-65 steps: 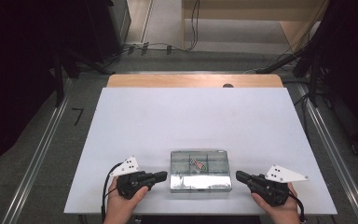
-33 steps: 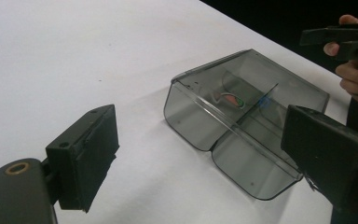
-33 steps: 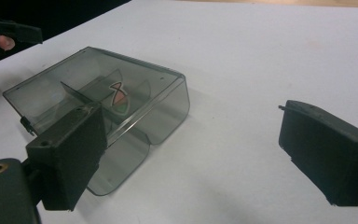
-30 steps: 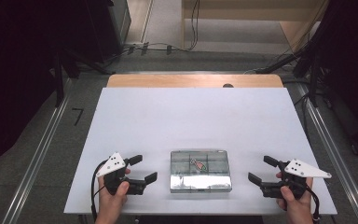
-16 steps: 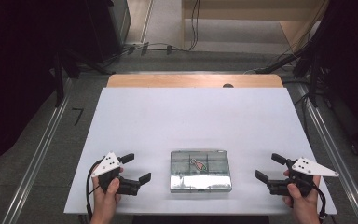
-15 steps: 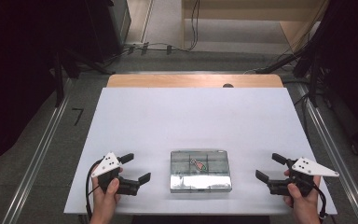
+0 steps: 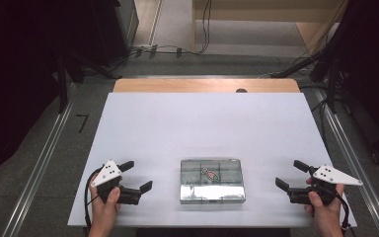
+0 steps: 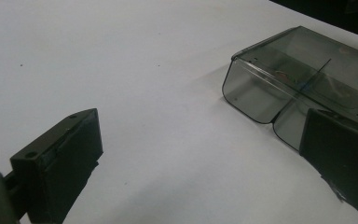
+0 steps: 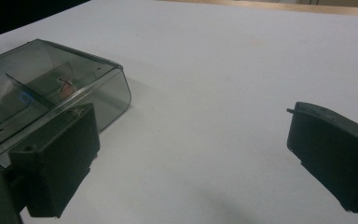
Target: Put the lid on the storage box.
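Observation:
A clear plastic box with a shut lid and inner dividers lies flat on the white table, near the front edge. A small orange picture shows on its lid. My left gripper rests on the table to the left of the box, apart from it and open. In the left gripper view the box lies ahead to the right of the gripper. My right gripper stands to the right, also apart; its jaws have just been opening, with nothing between them. The right gripper view shows the box at the left, beyond the gripper.
A wooden strip runs along the table's far edge. Metal rails lie on the floor on both sides, and cables trail on the floor behind. Bare white surface stretches beyond the box.
Both grippers have drawn sideways away from the box's ends, the left one leftward and the right one rightward. The box has stayed in place.

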Tool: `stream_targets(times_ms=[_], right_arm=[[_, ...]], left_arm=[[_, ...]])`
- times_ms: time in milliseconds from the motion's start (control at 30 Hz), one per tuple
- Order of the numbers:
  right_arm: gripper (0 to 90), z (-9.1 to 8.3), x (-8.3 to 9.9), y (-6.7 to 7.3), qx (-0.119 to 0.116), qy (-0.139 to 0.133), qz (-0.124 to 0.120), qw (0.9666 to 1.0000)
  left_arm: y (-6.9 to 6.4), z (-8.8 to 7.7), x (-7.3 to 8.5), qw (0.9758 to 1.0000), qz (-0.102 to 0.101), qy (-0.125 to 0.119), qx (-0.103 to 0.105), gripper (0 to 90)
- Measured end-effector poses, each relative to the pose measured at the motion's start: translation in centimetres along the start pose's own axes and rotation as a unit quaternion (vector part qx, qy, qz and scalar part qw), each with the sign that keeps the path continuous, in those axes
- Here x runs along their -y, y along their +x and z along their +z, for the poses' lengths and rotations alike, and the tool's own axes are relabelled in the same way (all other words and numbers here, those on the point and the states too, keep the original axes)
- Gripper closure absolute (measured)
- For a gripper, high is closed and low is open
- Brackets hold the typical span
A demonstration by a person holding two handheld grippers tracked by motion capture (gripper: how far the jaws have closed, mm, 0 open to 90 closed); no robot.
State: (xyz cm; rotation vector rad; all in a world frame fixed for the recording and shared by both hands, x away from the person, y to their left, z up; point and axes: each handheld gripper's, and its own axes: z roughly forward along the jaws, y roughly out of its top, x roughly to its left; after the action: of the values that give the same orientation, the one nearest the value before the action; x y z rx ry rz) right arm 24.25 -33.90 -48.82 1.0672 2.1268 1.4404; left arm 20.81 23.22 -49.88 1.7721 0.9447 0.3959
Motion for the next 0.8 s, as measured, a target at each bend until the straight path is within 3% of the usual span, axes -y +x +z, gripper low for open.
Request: stream_targets(times_ms=[800], right_arm=[[0.0,-0.2,0.3,-1.9,0.015,-0.004,0.015,0.9998]], left_arm=[[1.9,-1.0,0.3,0.9999,-0.011,-0.008,-0.008,0.0]])
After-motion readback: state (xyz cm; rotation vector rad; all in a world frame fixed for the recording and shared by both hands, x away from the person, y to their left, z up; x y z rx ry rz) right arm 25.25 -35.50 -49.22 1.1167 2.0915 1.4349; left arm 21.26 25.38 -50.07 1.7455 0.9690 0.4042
